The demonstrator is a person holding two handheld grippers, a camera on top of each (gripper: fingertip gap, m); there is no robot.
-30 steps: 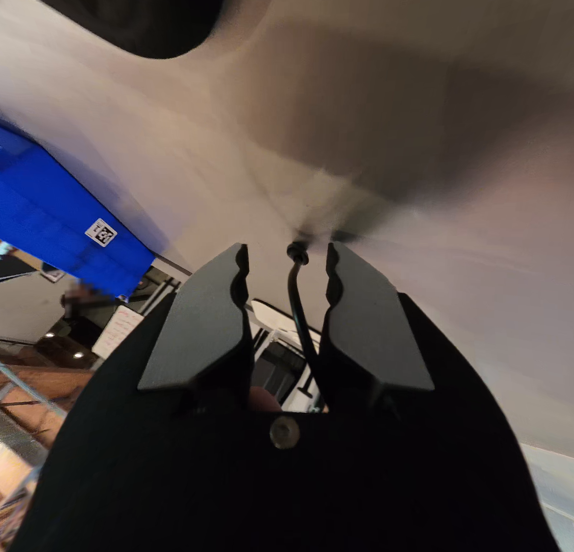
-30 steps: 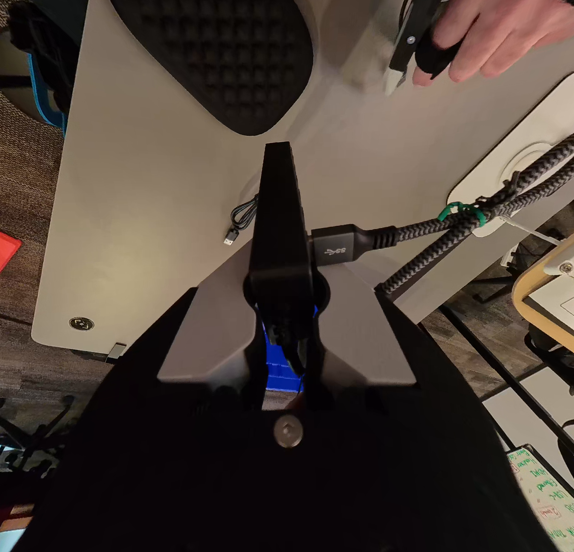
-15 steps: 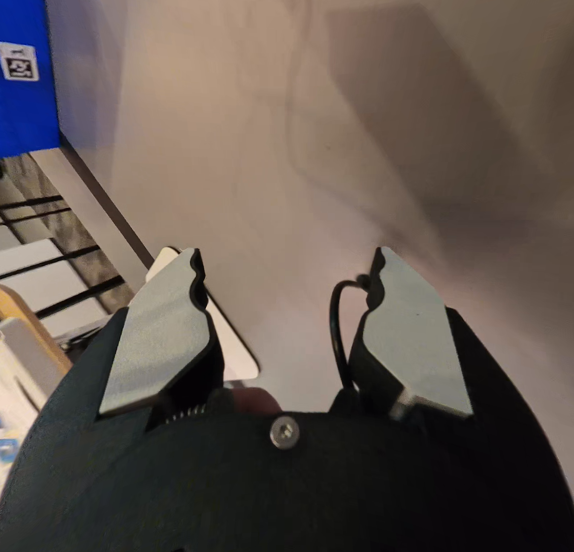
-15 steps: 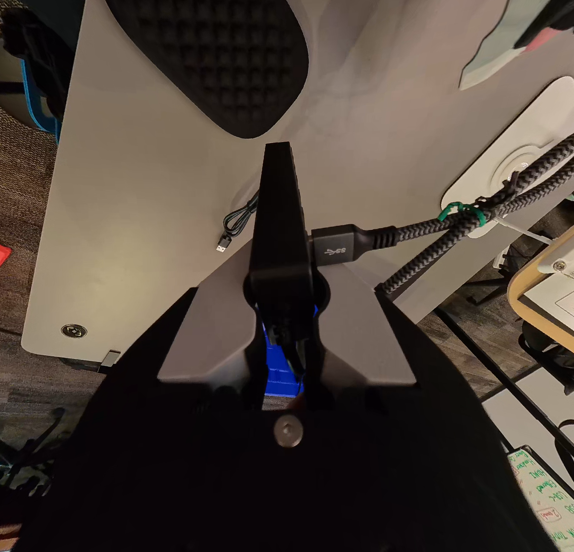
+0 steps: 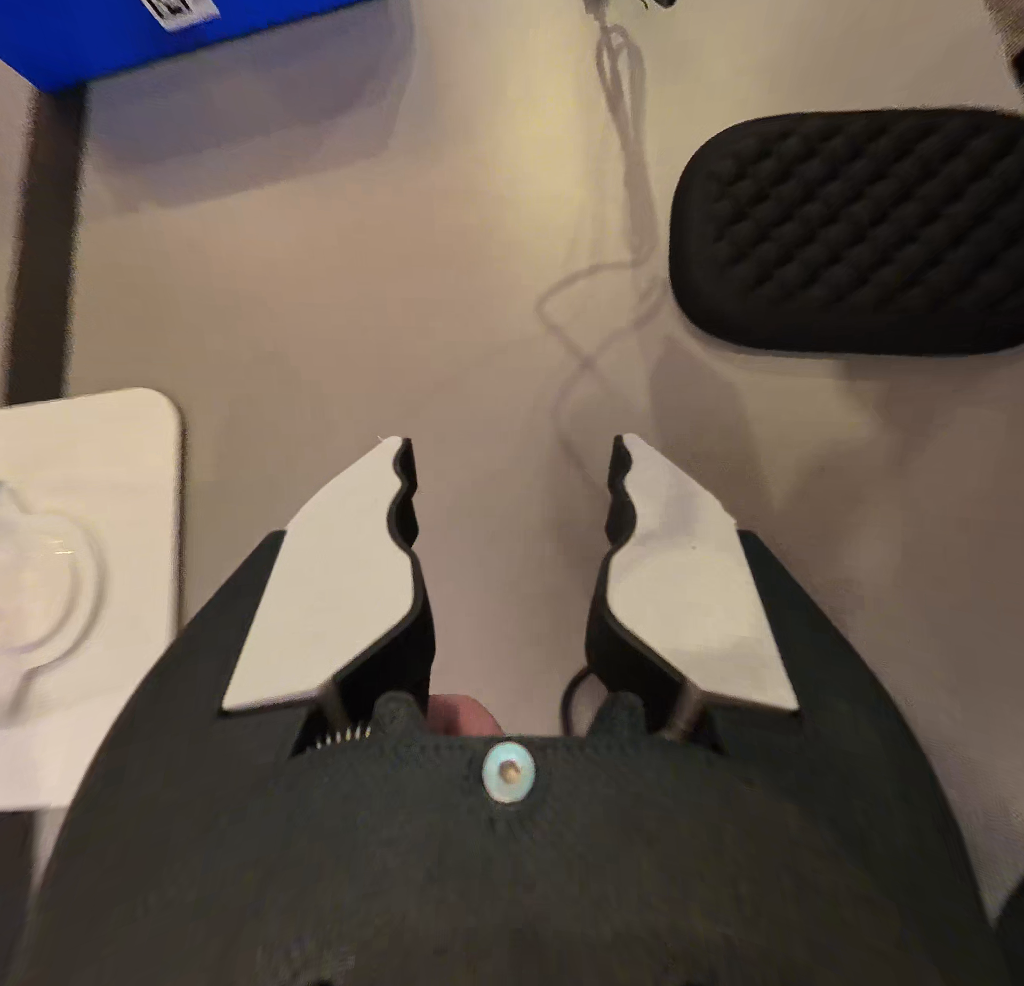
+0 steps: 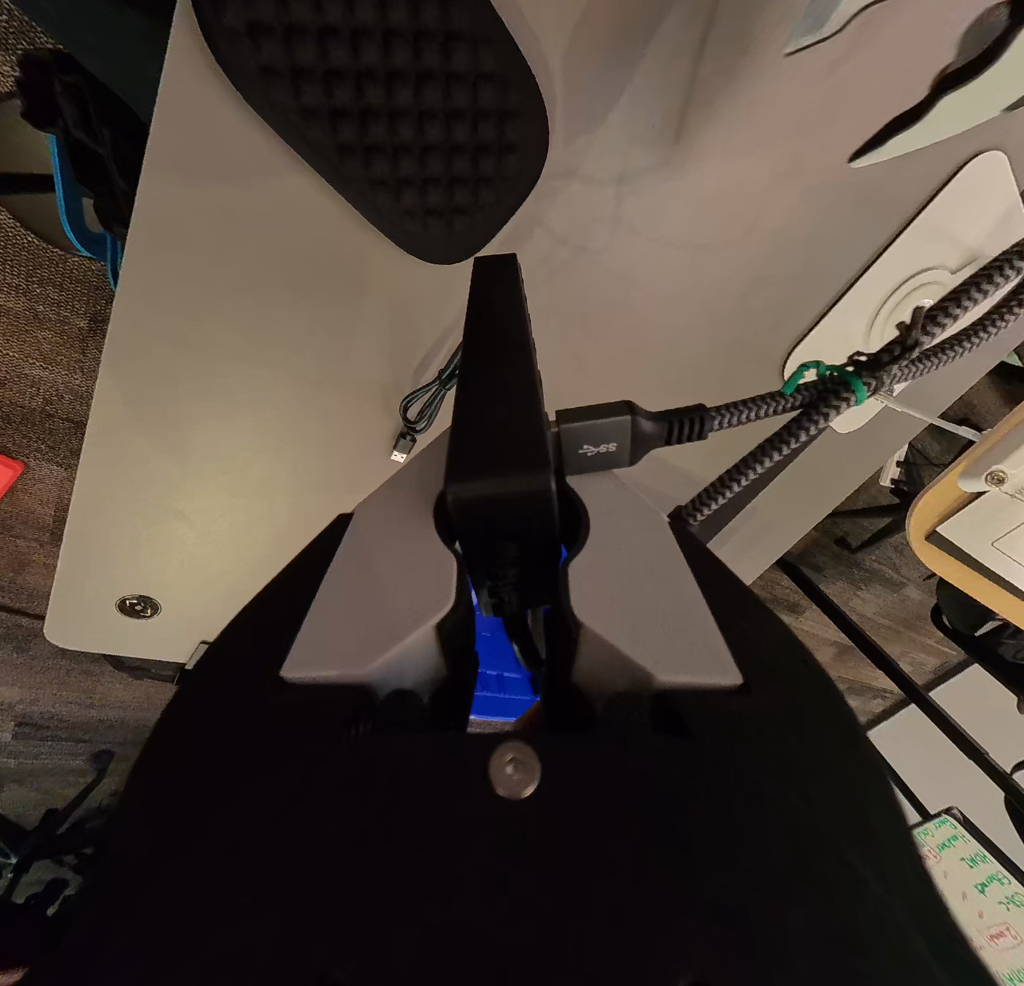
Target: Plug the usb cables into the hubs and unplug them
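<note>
My right gripper [image 6: 507, 494] is shut on a black hub [image 6: 498, 394], held edge-on above the table. A grey USB plug [image 6: 598, 444] on a braided cable [image 6: 776, 405] sits in the hub's right side. A thin black USB cable [image 6: 426, 399] lies loose on the table behind the hub. My left gripper [image 5: 512, 449] is open and empty above the table; a thin pale cable [image 5: 609, 272] lies blurred ahead of it. A black cable loop [image 5: 571, 693] shows by its right finger base. The left gripper also shows blurred in the right wrist view [image 6: 942, 100].
A black quilted pad [image 5: 853, 233] lies to the right, also in the right wrist view [image 6: 377, 100]. A blue box [image 5: 166, 11] is at the far left. A white plate [image 5: 83, 516] holds the braided cables by a green tie [image 6: 820, 377]. The table edge [image 6: 88, 460] drops to carpet. My hands' fingertips stand some 25 cm from each other.
My left gripper has opened wider and swung across the table; the thin black cable no longer sits between its tips. My right gripper holds the hub still.
</note>
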